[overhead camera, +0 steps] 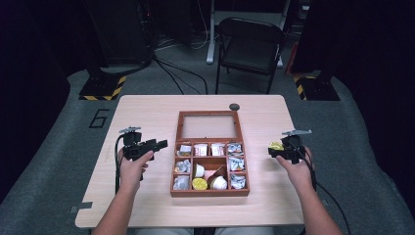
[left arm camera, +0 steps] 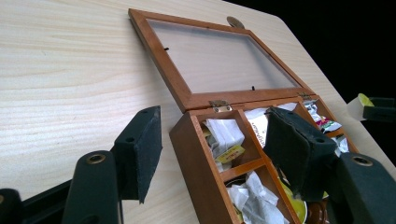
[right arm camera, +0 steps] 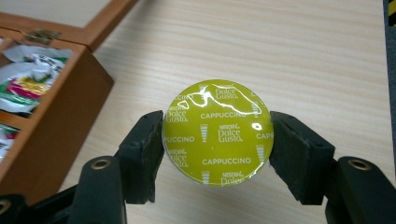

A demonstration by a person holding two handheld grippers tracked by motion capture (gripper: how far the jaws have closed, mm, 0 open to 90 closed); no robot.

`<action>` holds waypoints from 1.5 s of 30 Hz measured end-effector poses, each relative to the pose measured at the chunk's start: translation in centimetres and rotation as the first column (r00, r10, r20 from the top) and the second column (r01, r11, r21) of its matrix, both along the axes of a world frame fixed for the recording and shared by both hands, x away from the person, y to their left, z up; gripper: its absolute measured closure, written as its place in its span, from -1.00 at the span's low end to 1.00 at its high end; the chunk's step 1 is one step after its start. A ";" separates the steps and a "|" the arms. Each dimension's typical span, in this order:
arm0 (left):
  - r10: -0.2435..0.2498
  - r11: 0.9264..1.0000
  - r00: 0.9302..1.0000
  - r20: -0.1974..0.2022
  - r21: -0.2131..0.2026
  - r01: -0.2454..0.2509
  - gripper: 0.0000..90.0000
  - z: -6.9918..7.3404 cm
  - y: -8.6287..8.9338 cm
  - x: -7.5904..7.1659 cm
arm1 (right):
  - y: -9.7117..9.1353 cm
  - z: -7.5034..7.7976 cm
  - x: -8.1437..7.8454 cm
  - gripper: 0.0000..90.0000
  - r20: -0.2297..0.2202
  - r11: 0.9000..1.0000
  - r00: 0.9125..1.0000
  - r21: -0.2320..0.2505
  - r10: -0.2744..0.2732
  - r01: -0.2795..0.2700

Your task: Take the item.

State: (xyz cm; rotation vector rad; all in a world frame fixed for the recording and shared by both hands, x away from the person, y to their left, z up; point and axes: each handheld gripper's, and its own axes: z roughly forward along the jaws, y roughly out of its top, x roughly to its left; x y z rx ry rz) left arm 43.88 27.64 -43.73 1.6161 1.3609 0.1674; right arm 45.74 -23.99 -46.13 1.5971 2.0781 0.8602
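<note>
So the person's forearms come in from the bottom edge of the high view, one gripper in each hand, over a light wood-grain table (overhead camera: 147,110) that's pretty much bare apart from the box in the middle. The right gripper (right arm camera: 217,135) has its jaws closed in on a coffee capsule (right arm camera: 217,133), one pad on each side of it, held over bare tabletop just right of the box; the shiny yellow-green foil lid faces straight at that gripper's camera and you can read "CAPPUCCINO" and "Dolce Gusto" printed all over it. In the high view the capsule (overhead camera: 276,146) sits at the tip of the right gripper (overhead camera: 277,149), near the table's right edge. The left gripper (overhead camera: 155,145) is on the other side of the box, pointing toward it, jaws spread wide with nothing between them; in its own view the left gripper (left arm camera: 212,151) frames the near corner of the box. The wooden box (overhead camera: 209,192) is a reddish-brown compartment organiser, long axis running away from the person, stuffed with crinkly sachets plus a few more capsules in the nearer compartments. Its glass-paned lid (overhead camera: 209,126) is flipped fully open and lies flat on the table beyond the box, hinges on the far side. A small dark round thing (overhead camera: 234,106) sits just past the lid. Further back there's grey carpet, a black folding chair (overhead camera: 249,46), cables on the floor, and two stand bases with yellow-black hazard stripes, everything else pretty dark.
</note>
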 end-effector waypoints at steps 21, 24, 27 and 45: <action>0.013 1.000 1.000 -0.012 -0.009 -0.013 -0.19 -0.2 -0.1 -0.1 | -0.3 -3.0 0.0 -0.18 -0.022 0.999 0.999 -0.010 -0.033 0.033; 0.005 1.000 1.000 -0.005 0.001 -0.005 -0.19 -0.2 0.0 0.0 | -0.3 -3.1 -0.1 -0.19 -0.022 1.000 0.999 0.005 -0.030 0.030; 0.005 1.000 1.000 -0.005 0.001 -0.005 -0.19 -0.2 0.0 0.0 | -0.1 -3.2 -0.1 -0.20 -0.030 0.999 0.999 0.006 -0.037 0.037; 0.012 1.000 1.000 -0.008 -0.014 -0.012 -0.19 0.0 0.1 -0.1 | -0.3 -1.7 -0.9 -0.40 0.016 0.998 0.999 0.032 -0.045 0.045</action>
